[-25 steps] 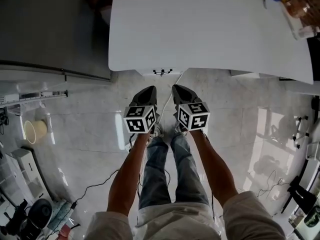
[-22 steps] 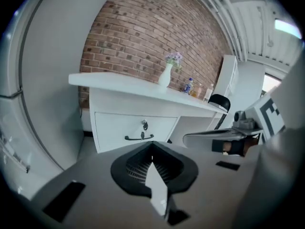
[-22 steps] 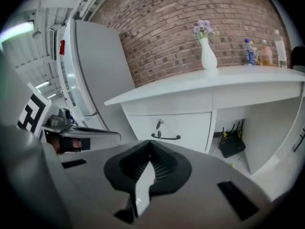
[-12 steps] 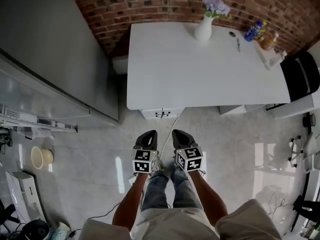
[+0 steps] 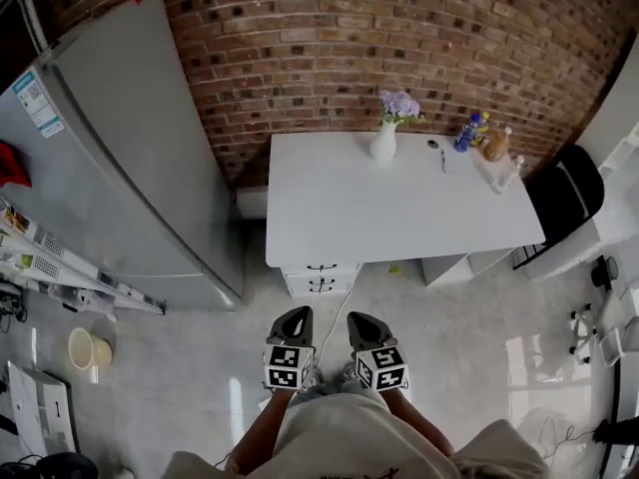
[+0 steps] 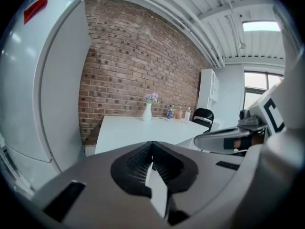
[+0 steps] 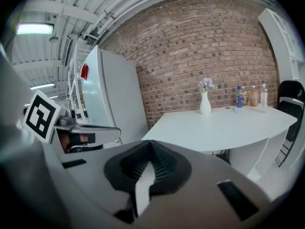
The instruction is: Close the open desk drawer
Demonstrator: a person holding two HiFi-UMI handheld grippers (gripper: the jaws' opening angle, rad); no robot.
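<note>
Nearest, on the person's side of the desk (image 5: 399, 208), both forearms (image 5: 255, 435) reach forward close together. The left gripper (image 5: 298, 312) and the right gripper (image 5: 359, 318) are side by side, apart from each other. Their tips aim at the desk's front edge and tilt slightly downward. Each carries its marker cube (image 5: 288, 364) at the rear, facing up toward the head camera. In the left gripper view the left gripper (image 6: 151, 156) has its jaws pressed together with nothing between them. In the right gripper view the right gripper (image 7: 151, 159) is likewise closed and empty. Both are well short of the desk, over bare pale floor (image 5: 449, 347).

The drawer stack (image 5: 321, 277) sits under the desk's front edge, toward its left end. Its fronts face the grippers, and each front's long axis runs along the desk edge, with a dark handle at mid-width. Two fronts show, one above the other. I cannot tell whether either is pulled out.

On the desk's far side stand a white vase (image 5: 384, 144) of lilac flowers and, toward the right end, some bottles (image 5: 471, 131). A black chair (image 5: 564, 193) is off the desk's right end and a refrigerator (image 5: 130, 158) off its left. A brick wall (image 5: 349, 38) lies behind the desk.
</note>
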